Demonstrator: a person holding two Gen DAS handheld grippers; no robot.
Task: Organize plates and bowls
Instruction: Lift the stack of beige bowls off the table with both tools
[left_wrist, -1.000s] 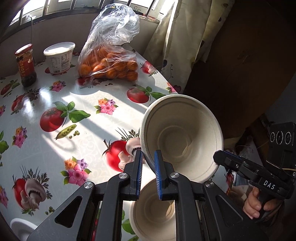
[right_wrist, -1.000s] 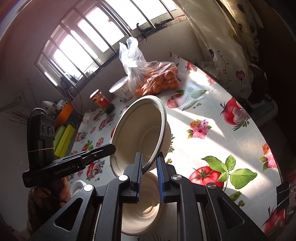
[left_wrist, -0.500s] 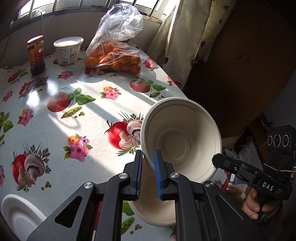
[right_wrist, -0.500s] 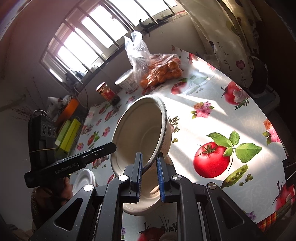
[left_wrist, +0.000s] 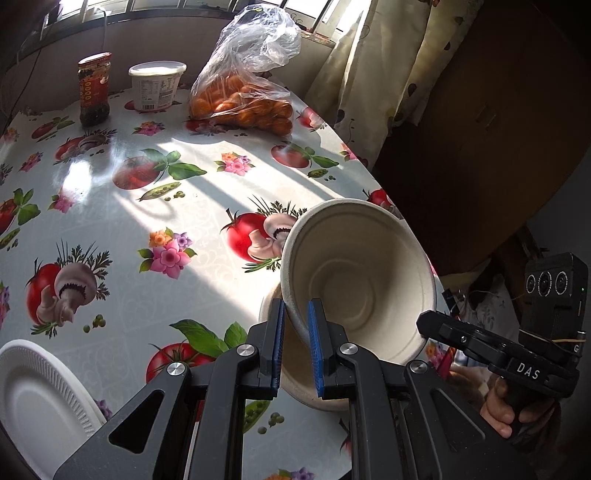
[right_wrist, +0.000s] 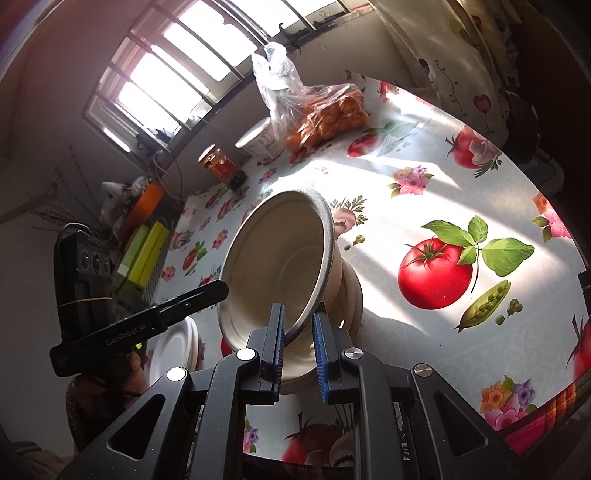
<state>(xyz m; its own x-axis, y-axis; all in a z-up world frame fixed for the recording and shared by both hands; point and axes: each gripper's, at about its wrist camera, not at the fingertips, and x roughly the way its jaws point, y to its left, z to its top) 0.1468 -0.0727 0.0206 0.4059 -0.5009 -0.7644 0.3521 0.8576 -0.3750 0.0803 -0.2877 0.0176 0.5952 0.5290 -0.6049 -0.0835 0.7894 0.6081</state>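
Between its blue pads the left gripper (left_wrist: 296, 332) pinches the near rim of a tilted bowl (left_wrist: 362, 280), mouth turned toward the camera. The right gripper (right_wrist: 298, 332), also clamped shut, bites a rim in the same way, seemingly the opposite side of that one bowl, since each tool's tip shows at the far rim in the other's view. Just under and behind the pads a second bowl (left_wrist: 334, 402) sits upright on the table (left_wrist: 207, 258).

Over the last second both hands have carried the bowl across the table and a little lower, so the resting bowl now lies directly beneath it, and a plate (left_wrist: 40, 398) has come into view down to the left gripper's left. My reading: the bowl is lined up for nesting and needs only levelling and lowering.

Counted: two bowls for certain, one held and one below. One plate shows from the left; from the right it looks like a small pile, number unclear. Far ahead stand one jar (left_wrist: 94, 88), one tub (left_wrist: 157, 86) and one bag (left_wrist: 243, 92) of oranges.
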